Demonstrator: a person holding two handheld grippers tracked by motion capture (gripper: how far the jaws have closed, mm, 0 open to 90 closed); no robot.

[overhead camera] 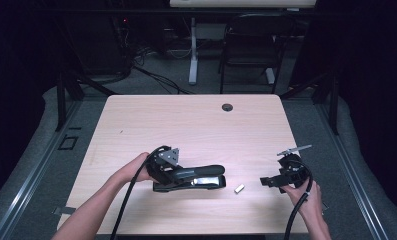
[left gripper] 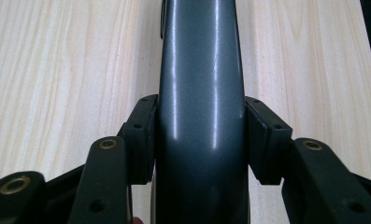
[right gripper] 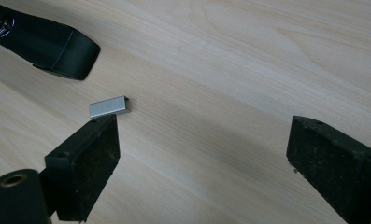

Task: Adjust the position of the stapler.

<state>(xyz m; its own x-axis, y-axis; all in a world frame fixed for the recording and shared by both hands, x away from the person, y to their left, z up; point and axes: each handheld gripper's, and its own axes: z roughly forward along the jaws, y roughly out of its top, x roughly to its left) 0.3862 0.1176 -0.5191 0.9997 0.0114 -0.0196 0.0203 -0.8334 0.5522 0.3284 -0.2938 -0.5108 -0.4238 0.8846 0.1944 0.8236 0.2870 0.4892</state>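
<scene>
Black and glossy, the long plastic stapler (overhead camera: 191,178) lies on the pale wooden surface (overhead camera: 196,120), a little left of centre and near the front edge, its long axis running left to right. The left gripper (overhead camera: 178,172) comes in over its left end, and in the left gripper view the two pads (left gripper: 141,137) press against the sides of the stapler's rounded upper arm (left gripper: 202,107), so this gripper is pinching the stapler across its width. From the high view the upper arm seems lifted a little off the base, with the metal channel showing beneath, though that is hard to make out.

Just right of the stapler's nose lies a short silver strip of staples (overhead camera: 239,188), apart from the stapler. Farther right, the right gripper (overhead camera: 266,181) points leftward toward it with its jaws spread wide and nothing between them. In the right gripper view the strip (right gripper: 109,106) sits just beyond the tip of the left pad (right gripper: 87,165), off to one side of the gap, not centred in it. The right hand is plainly the nearer one to the strip; I judge it would need to shift sideways to bracket the strip before closing.
</scene>
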